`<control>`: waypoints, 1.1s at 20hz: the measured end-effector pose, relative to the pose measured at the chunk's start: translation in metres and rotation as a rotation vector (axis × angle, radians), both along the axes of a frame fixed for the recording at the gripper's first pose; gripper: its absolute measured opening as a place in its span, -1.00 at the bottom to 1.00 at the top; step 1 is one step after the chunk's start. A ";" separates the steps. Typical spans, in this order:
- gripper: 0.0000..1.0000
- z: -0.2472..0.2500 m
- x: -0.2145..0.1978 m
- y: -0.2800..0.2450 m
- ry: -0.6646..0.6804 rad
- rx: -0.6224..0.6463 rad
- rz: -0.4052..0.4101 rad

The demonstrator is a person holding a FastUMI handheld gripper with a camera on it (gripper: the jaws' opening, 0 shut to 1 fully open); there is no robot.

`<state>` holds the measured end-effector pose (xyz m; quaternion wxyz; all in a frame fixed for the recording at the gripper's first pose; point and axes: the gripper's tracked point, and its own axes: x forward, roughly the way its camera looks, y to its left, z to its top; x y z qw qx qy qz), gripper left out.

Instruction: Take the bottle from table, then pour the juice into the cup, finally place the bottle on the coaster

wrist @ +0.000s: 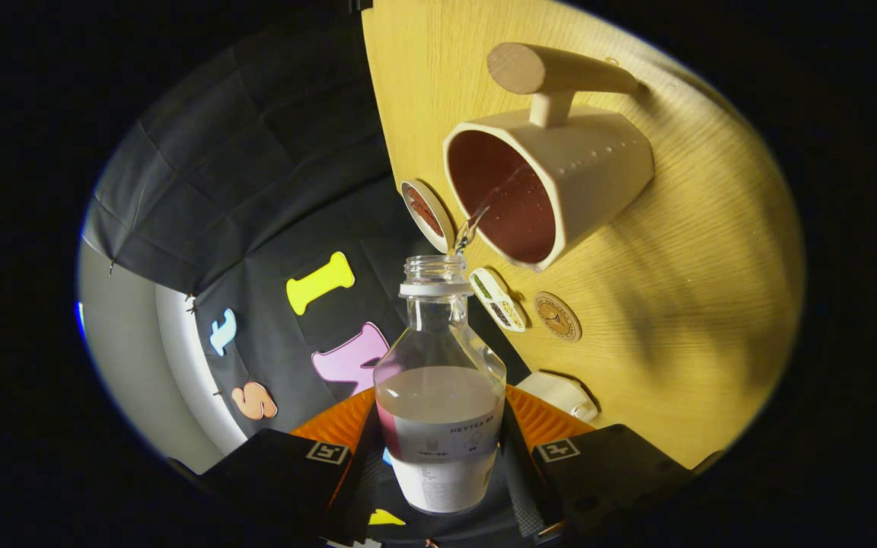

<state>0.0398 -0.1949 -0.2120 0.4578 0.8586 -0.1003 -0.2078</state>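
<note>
The gripper [440, 426] is squeezing the bottle [440, 396] between both fingers. The bottle is tipping, its open mouth pointing straight ahead at the cup [553, 190] on the table [674, 320], and a thin stream is running in. The coasters [557, 316] are lying just beside the cup. The bottle's bottom is hiding behind the fingers.

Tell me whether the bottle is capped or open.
Open. The bottle, clamped between both fingers of the gripper, has a bare threaded mouth with no cap on it, and a thin stream runs from it into the cup.
</note>
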 end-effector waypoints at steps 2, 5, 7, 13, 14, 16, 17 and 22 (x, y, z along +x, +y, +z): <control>0.47 0.001 0.000 -0.002 -0.005 0.033 -0.019; 0.47 0.004 0.001 -0.010 -0.026 0.084 -0.071; 0.47 0.008 -0.003 -0.021 -0.046 0.103 -0.122; 0.48 0.014 -0.005 -0.030 -0.090 0.157 -0.212; 0.48 0.016 -0.005 -0.033 -0.100 0.176 -0.227; 0.48 0.018 -0.003 -0.034 -0.114 0.215 -0.242; 0.48 0.019 -0.003 -0.035 -0.122 0.232 -0.252; 0.48 0.022 -0.003 -0.040 -0.142 0.284 -0.302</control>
